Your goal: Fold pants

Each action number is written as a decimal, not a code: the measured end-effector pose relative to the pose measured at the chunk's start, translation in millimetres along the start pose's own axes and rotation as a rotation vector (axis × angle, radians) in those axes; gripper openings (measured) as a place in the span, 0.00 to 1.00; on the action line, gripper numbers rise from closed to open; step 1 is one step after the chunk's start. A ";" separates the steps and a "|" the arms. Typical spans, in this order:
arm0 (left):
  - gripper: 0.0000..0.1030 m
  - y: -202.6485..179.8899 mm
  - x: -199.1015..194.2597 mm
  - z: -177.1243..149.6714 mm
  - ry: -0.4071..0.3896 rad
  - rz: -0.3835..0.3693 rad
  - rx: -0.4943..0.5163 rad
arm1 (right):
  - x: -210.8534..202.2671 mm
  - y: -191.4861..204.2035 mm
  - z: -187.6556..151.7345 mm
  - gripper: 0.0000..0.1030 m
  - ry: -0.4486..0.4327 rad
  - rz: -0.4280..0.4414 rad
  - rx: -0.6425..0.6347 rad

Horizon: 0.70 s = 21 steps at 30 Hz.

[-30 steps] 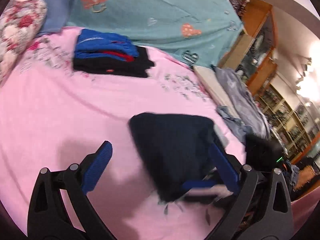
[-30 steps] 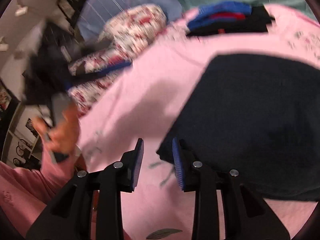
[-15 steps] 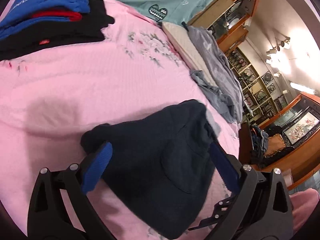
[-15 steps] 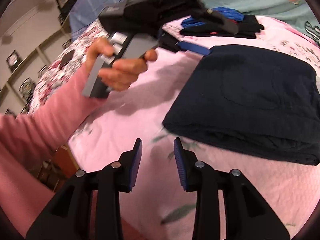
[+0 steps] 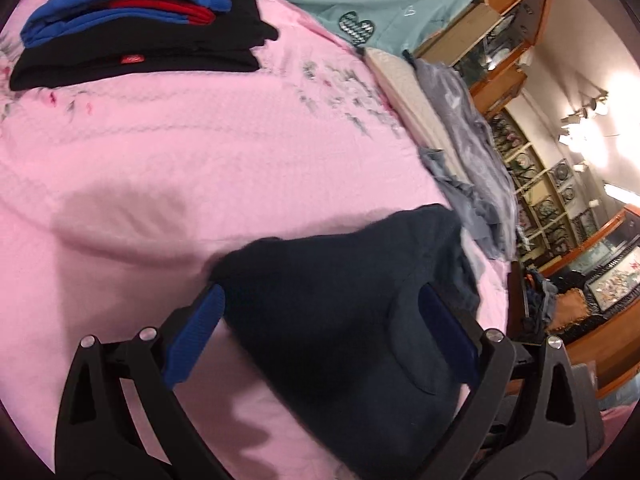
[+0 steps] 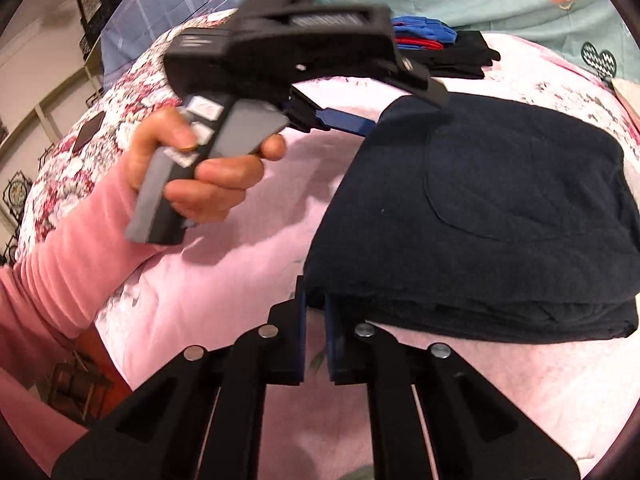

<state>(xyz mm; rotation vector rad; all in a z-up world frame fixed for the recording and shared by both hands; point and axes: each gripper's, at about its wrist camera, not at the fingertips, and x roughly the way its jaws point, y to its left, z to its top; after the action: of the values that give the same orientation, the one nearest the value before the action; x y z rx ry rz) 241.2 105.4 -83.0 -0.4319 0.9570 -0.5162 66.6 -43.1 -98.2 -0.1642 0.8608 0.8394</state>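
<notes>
Navy pants (image 6: 480, 216) lie folded into a thick bundle on the pink bedspread (image 5: 200, 168), well short of the stack of folded clothes (image 5: 132, 24) at the far end. A sec ago the left gripper (image 5: 320, 332) was off to the side; now it's spread wide w/ the bundle between its fingers. The right gripper (image 6: 314, 332), nearly shut, has slid up to the bundle's near corner, gripping nothing. Folding looks done; prob. a lift to the stack next.
</notes>
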 end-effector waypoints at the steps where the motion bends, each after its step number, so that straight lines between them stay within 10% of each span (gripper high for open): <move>1: 0.96 3.3 3.5 -0.1 0.004 0.023 -0.007 | -0.7 3.1 -1.1 0.06 0.004 0.001 -0.020; 7: 0.96 5.0 4.5 -2.2 -0.033 0.161 0.035 | -4.1 4.3 -5.1 0.01 0.067 0.126 -0.039; 11: 0.96 1.9 -15.2 -0.8 -0.097 0.185 0.022 | -51.1 -16.9 16.3 0.16 -0.079 0.168 -0.040; 15: 0.96 -14.1 -51.5 -2.6 -0.213 0.131 0.042 | -88.6 -90.4 45.0 0.39 -0.288 0.053 0.160; 21: 0.96 -49.6 -33.3 -16.8 -0.135 -0.017 0.191 | -64.2 -192.5 58.7 0.37 -0.231 0.046 0.435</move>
<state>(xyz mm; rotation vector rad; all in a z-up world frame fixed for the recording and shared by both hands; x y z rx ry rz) 200.1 83.5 -41.9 -0.2987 0.7673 -0.5811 215.5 -184.8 -49.8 0.3295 0.8105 0.6794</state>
